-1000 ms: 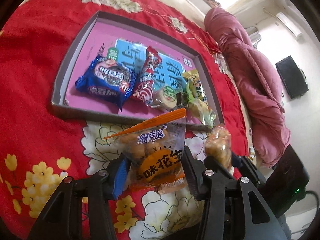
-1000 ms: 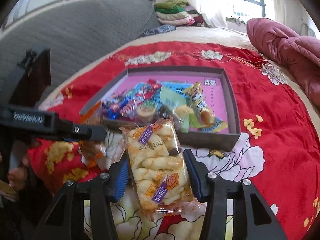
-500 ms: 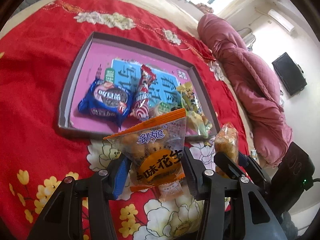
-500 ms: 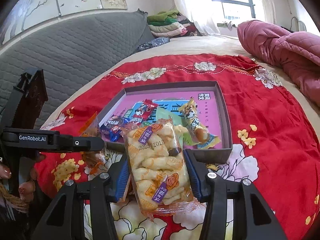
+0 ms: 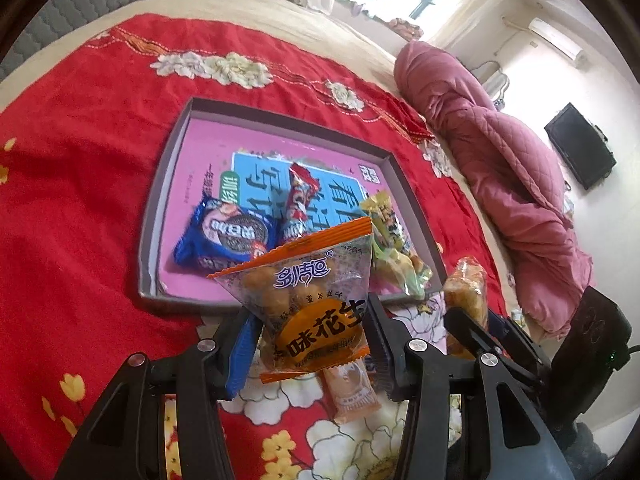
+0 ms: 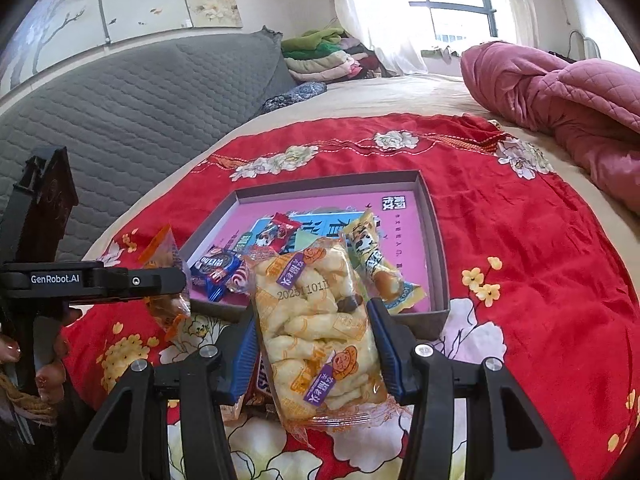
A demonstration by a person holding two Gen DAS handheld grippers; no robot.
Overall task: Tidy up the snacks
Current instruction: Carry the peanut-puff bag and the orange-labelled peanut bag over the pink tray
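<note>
My left gripper (image 5: 310,320) is shut on an orange-edged peanut packet (image 5: 316,300), held up in front of the shallow grey box (image 5: 160,196) with a pink floor. My right gripper (image 6: 312,328) is shut on a clear pack of pale twisted biscuits (image 6: 316,328), also lifted just short of the box (image 6: 438,276). Inside the box lie a blue cookie pack (image 5: 224,236), a red-and-white candy bar (image 5: 298,200) and a yellow-green wrapped snack (image 5: 384,220). The right gripper with its pack (image 5: 466,292) shows at the right of the left wrist view.
A red floral cloth (image 5: 80,160) covers the bed. A small orange snack packet (image 5: 352,388) lies on it under my left gripper. A pink quilt (image 6: 560,108) is bunched at the far right, a grey padded headboard (image 6: 120,96) at the left, folded clothes (image 6: 320,56) behind.
Both views have tilted up and back a little, so the box now sits lower and smaller in frame. Both packs stay clamped between the fingers.
</note>
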